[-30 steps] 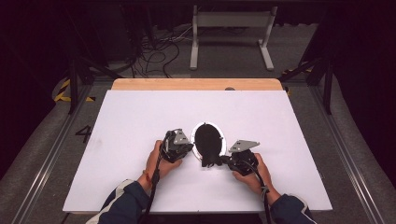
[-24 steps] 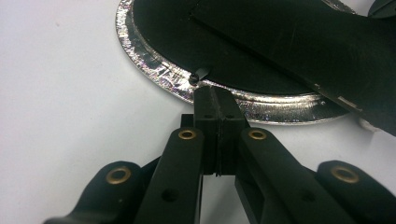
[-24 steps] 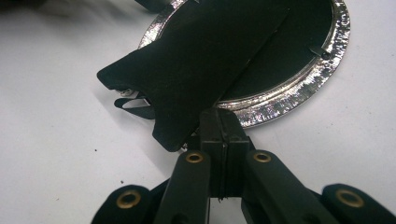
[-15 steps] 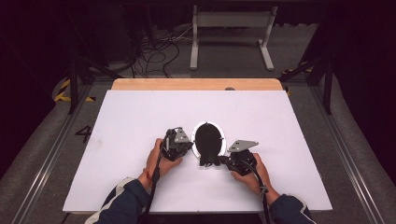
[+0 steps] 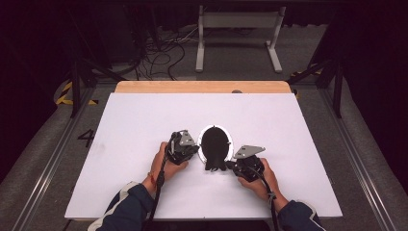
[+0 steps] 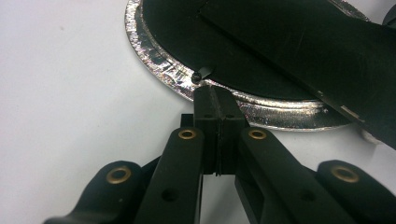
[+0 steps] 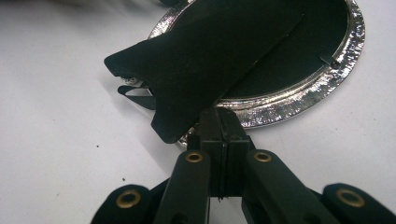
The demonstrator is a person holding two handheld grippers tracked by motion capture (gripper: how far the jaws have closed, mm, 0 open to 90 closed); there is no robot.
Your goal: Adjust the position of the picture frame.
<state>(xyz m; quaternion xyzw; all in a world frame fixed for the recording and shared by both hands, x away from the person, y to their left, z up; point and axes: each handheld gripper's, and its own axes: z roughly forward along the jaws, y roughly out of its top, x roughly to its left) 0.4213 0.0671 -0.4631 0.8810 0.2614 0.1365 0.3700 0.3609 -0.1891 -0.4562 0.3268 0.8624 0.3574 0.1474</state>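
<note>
Black tongs (image 6: pixel 217 100), brass rivets, navy white-striped sleeves (image 5: pixel 126 207).

An oval picture frame (image 5: pixel 216 144) lies face down on the white surface (image 5: pixel 298 130), near its middle. Its rim is shiny, hammered silver (image 6: pixel 159 70); the back is black. A black easel stand (image 7: pixel 205 60) stretches across that back, its lower end overhanging the rim.

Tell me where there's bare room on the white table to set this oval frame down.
The white table is bare across its far half up to the wooden edge strip, and on both sides outward of the hands. It is crowded near the front middle, where the left gripper and right gripper flank the oval frame.
</note>
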